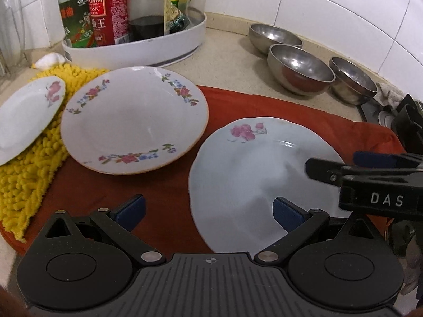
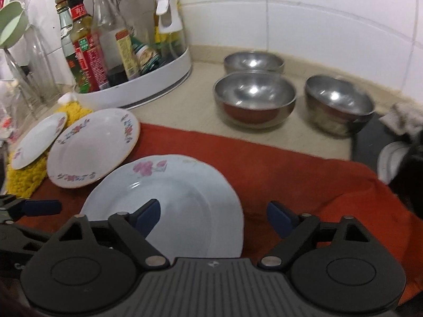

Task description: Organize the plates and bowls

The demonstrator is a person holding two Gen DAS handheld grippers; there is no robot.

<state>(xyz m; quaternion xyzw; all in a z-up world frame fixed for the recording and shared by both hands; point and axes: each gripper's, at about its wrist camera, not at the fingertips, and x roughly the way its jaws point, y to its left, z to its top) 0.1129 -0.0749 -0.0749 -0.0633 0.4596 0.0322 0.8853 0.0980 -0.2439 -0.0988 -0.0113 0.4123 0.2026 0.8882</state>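
Kitchen counter, mid-sort: I hold both grippers low over the red cloth [image 1: 169, 185], fingers spread wide and holding nothing. My left gripper [image 1: 208, 211] straddles the near-left rim of the pale plate [image 1: 248, 174]; my right gripper [image 2: 214, 218] straddles its right rim, one pad above the well, the other over cloth. That looks like a two-sided approach, probably to lift the plate by its edges and stack it.

The three plates lie apart. The pale one is nearest. The rimmed floral plate [image 1: 134, 121] sits to its far left, half on the cloth. The small plate [image 1: 26, 119] rests tilted on the yellow mat [image 1: 23, 174] at far left, its edge just beside the floral plate.

Three steel bowls [image 2: 255, 97] stand unstacked on bare counter at far right, near the tiled wall. The bottle caddy [image 1: 137, 45] fills the far-left corner.
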